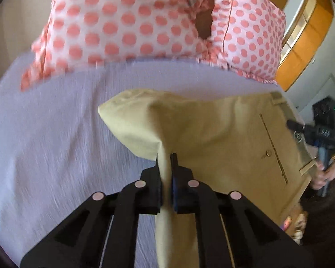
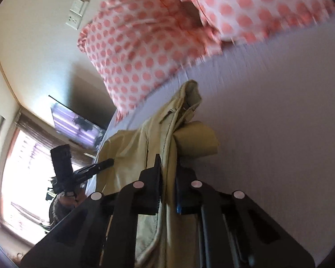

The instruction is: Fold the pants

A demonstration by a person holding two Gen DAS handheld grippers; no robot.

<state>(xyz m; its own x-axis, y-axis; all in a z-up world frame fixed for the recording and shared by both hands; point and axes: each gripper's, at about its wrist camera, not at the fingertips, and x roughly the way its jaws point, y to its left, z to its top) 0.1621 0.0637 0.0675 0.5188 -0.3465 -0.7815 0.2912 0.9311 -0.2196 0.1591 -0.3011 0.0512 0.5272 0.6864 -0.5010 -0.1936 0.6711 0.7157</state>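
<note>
Both claws are clamped on the pants (image 1: 203, 129), which hang lifted over the bed (image 1: 44, 145). The left claw (image 1: 166, 163) pinches a narrow gather of khaki cloth; ahead of it the fabric spreads wide, with the buttoned back pocket (image 1: 272, 149) off to its right. The right claw (image 2: 168, 163) grips a bunched edge, probably at the waistband, and the other claw shows at its left. So the held edge runs roughly crosswise between the two claws. The sheet lies ahead of and below both, and the pillows (image 1: 145, 17) beyond. The next move likely lowers the cloth forward, both hands travelling evenly.
</note>
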